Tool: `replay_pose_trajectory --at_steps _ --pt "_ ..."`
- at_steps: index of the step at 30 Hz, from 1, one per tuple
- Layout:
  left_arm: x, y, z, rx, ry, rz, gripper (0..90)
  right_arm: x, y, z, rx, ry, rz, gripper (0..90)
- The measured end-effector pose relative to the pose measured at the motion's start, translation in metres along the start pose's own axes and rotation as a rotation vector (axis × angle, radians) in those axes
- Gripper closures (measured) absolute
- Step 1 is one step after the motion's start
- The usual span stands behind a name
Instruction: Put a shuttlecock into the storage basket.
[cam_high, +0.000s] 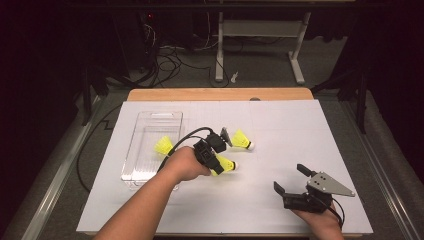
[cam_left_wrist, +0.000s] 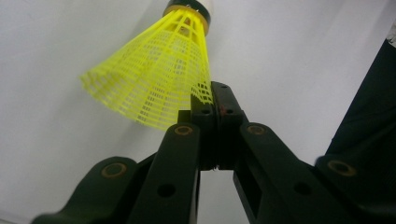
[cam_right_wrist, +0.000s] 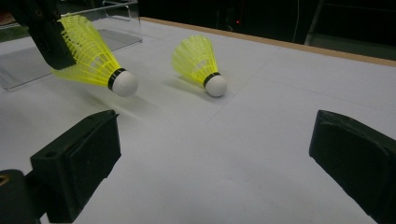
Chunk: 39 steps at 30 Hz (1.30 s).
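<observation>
Nearest me, my right hand-held gripper (cam_high: 289, 179) gapes empty; at ten o'clock my left hand-held gripper (cam_left_wrist: 215, 100) pinches a yellow shuttlecock (cam_left_wrist: 154, 79) by its skirt.

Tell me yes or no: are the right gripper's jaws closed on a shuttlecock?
No, the right gripper stands wide open over bare white table.

The place was a laboratory or test room set up for recording, not a home. A wooden tabletop (cam_high: 220, 94) was covered by a large white paper sheet (cam_high: 280, 150) ruled with faint pencil lines. The surroundings stood dark, with light falling mainly on the work area. Behind it, on a grey carpeted floor (cam_high: 260, 65), tangled black cables (cam_high: 167, 60) ran toward unlit equipment, and the white metal legs of an adjustable desk (cam_high: 297, 55) stood farther back. Aluminium frame rails (cam_high: 55, 180) bordered the tabletop's sides.
</observation>
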<state>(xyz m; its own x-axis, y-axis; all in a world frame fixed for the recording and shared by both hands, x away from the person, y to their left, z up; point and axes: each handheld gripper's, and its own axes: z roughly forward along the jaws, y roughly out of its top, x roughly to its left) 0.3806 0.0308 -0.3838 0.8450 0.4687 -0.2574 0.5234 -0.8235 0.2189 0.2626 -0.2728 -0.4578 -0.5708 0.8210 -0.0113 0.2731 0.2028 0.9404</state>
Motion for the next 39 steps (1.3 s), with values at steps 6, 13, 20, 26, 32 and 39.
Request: replay_pose_trajectory --at_steps 6,13,20,26,32,39 --pt "-0.001 -0.002 -0.010 0.001 0.008 -0.001 89.6 0.000 0.000 0.000 0.000 -0.001 0.000 2.7" --pt "0.000 -0.006 -0.016 0.002 0.010 -0.015 89.6 0.000 0.000 0.000 0.000 0.000 -0.001 2.7" --pt "0.000 -0.009 -0.019 0.020 0.005 -0.031 89.4 0.000 0.000 0.000 0.000 -0.001 -0.001 2.7" --pt "0.001 -0.011 -0.024 0.018 0.009 -0.043 89.5 0.001 0.000 0.000 -0.002 0.000 -0.002 2.7" --pt "0.002 -0.014 -0.032 0.006 0.006 -0.044 89.5 0.001 0.000 0.000 -0.001 0.000 -0.003 2.7" --pt "0.005 -0.020 -0.040 0.004 0.018 -0.065 89.5 0.001 0.000 0.000 -0.001 0.000 -0.004 2.7"
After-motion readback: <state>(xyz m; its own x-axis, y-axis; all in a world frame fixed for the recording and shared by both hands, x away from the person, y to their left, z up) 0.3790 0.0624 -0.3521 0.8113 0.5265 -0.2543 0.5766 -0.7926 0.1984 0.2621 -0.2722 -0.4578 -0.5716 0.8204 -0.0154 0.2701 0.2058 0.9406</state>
